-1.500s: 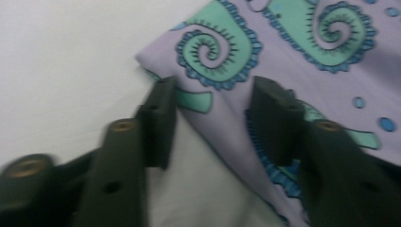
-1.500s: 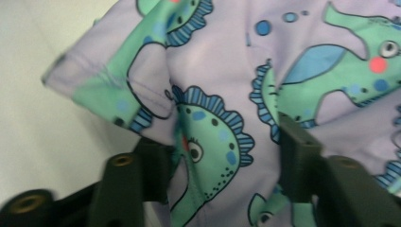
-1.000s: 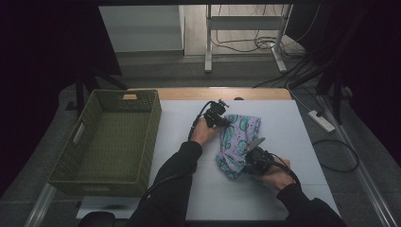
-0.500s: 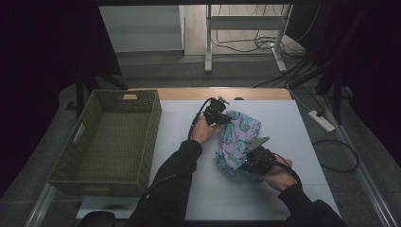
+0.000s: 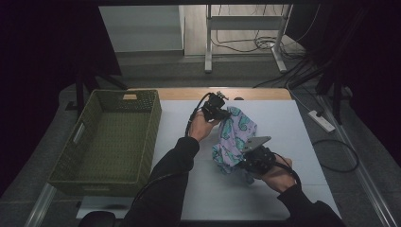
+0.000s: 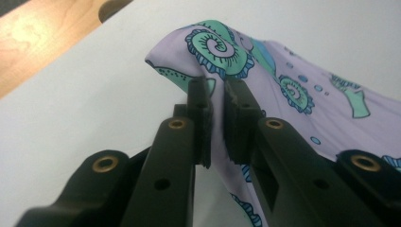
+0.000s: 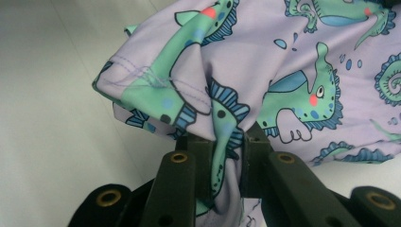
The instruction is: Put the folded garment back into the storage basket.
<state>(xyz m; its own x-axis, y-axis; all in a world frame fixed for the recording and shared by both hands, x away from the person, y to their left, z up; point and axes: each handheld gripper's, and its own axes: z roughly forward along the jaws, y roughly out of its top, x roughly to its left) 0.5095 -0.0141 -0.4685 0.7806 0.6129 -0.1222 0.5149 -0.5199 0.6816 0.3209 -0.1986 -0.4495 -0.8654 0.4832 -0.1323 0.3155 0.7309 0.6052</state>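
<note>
High view shows the lilac cloth with green seahorse print (image 5: 235, 137) held above the white table (image 5: 283, 189), right of the empty green woven basket (image 5: 106, 142). The left gripper (image 5: 222, 112) is clamped on its far edge and the right gripper (image 5: 246, 161) on its near edge. I judge the gripping done, while the placing is left.

Left gripper view: cloth (image 6: 283, 90) runs off the right edge; the fold between the jaws is hidden. Right gripper view: cloth cut off at top and right, its pinched part hidden. High view: basket (image 5: 71, 176) near wall dim; cloth's print too small to read.
</note>
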